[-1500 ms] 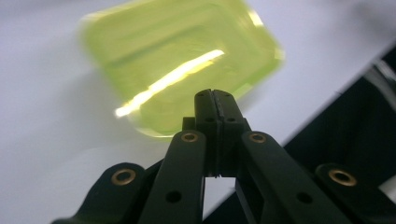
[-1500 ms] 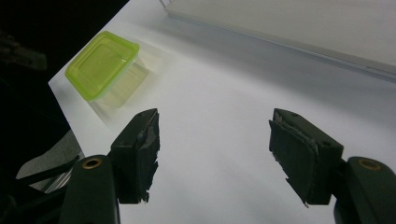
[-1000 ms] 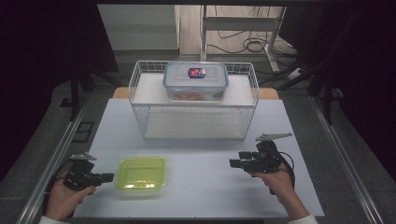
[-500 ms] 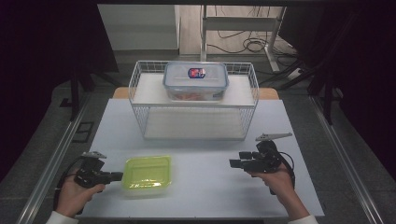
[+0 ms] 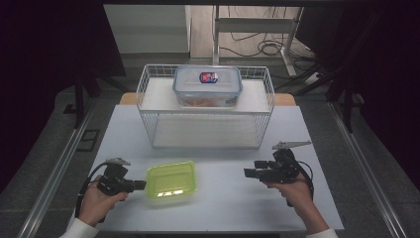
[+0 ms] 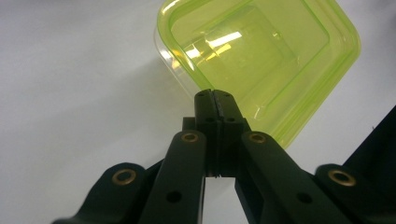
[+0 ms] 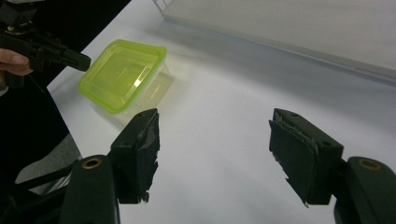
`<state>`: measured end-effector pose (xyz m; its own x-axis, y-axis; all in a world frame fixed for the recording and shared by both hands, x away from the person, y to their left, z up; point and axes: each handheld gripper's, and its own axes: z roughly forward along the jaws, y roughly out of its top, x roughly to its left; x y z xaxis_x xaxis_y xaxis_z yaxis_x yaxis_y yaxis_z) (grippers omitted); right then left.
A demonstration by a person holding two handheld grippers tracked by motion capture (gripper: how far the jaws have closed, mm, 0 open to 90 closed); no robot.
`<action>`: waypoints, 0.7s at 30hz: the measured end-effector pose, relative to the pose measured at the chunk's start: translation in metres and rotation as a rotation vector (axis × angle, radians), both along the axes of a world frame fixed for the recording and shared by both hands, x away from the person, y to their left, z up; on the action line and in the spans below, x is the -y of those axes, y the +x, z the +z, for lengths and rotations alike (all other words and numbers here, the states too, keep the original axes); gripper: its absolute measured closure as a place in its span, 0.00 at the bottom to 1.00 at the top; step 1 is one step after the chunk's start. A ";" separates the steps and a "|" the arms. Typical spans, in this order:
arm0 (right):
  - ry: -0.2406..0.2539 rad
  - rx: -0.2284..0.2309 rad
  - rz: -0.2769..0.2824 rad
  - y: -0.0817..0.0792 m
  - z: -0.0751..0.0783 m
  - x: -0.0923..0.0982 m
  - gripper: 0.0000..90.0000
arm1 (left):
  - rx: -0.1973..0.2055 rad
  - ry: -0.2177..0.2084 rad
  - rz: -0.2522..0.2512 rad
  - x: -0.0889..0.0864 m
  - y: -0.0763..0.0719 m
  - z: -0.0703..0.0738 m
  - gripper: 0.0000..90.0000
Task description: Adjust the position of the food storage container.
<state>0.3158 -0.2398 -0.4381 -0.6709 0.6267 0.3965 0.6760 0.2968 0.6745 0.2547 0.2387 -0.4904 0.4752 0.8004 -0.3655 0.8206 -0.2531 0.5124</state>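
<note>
White table (image 5: pixel 223 198), closed left hand-held gripper (image 5: pixel 141 185) against green container (image 5: pixel 172 180)

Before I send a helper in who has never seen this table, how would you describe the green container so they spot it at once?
On the white table, look in front of the wire basket, toward the near left corner. The green container lies there, its edge at the shut tips of the left gripper. It is shallow, translucent lime green, unlike the clear lidded box in the basket.

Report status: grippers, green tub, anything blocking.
Left hand-held gripper shut, tips at green tub edge, nothing clamped. Right hand-held gripper open, empty, apart from tub. Wire basket with lidded box behind; not blocking.
</note>
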 end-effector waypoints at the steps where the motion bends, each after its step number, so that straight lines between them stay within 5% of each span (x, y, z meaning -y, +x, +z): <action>1: 0.000 0.000 0.000 0.000 0.000 0.000 0.37 | 0.001 -0.002 0.003 0.002 0.002 -0.001 1.00; 21: 0.002 0.000 0.001 0.000 0.000 0.001 0.37 | 0.019 0.000 -0.019 0.047 0.034 0.001 1.00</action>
<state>0.3158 -0.2409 -0.4376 -0.6713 0.6253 0.3980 0.6758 0.2958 0.6751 0.2885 0.1916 -0.4896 0.4972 0.7910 -0.3566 0.8056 -0.2683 0.5282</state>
